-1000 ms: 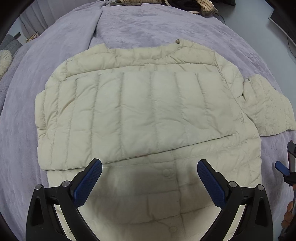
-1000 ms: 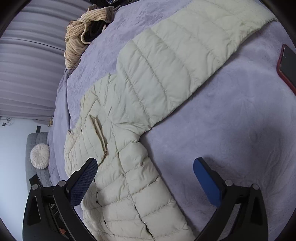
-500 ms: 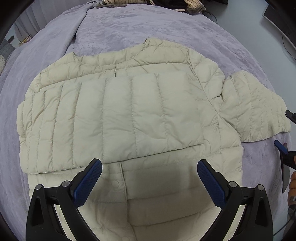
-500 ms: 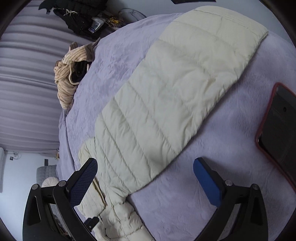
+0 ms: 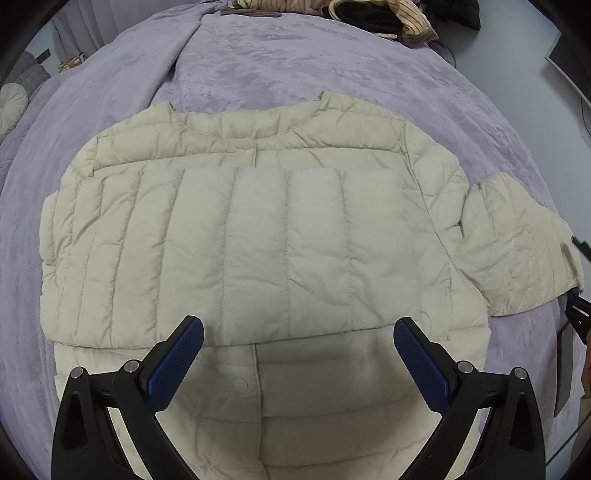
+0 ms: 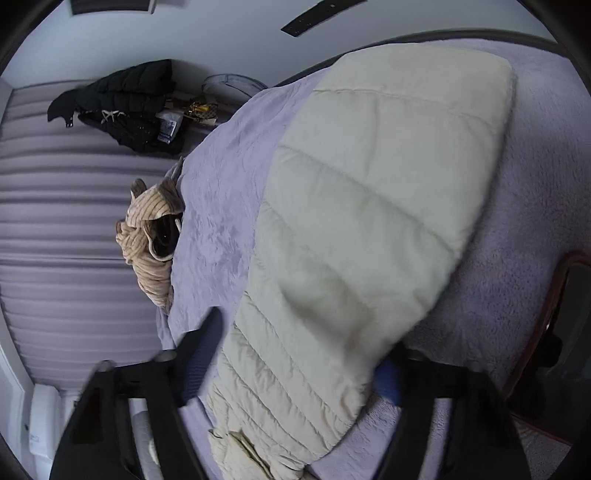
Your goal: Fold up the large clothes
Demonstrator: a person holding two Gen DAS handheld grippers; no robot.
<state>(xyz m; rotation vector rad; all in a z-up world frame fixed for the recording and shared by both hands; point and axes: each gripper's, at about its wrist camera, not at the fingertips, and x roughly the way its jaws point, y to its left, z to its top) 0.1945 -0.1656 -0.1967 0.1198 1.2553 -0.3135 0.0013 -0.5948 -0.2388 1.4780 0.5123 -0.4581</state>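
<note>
Folding the second sleeve (image 6: 369,221): jacket (image 5: 258,240) lies flat on the bed (image 5: 295,66). Your right gripper (image 6: 299,354) straddles it, jaws spread; left gripper (image 5: 297,350) hovers open over the hem. Next, pinch the cuff.

You are facing a bed covered by a lilac plush blanket (image 5: 295,66). Grey pleated curtains (image 6: 74,229) line one side. A round cushion (image 5: 11,107) rests on a grey chair. The wall (image 6: 221,33) is plain white under even, diffuse light.
</note>
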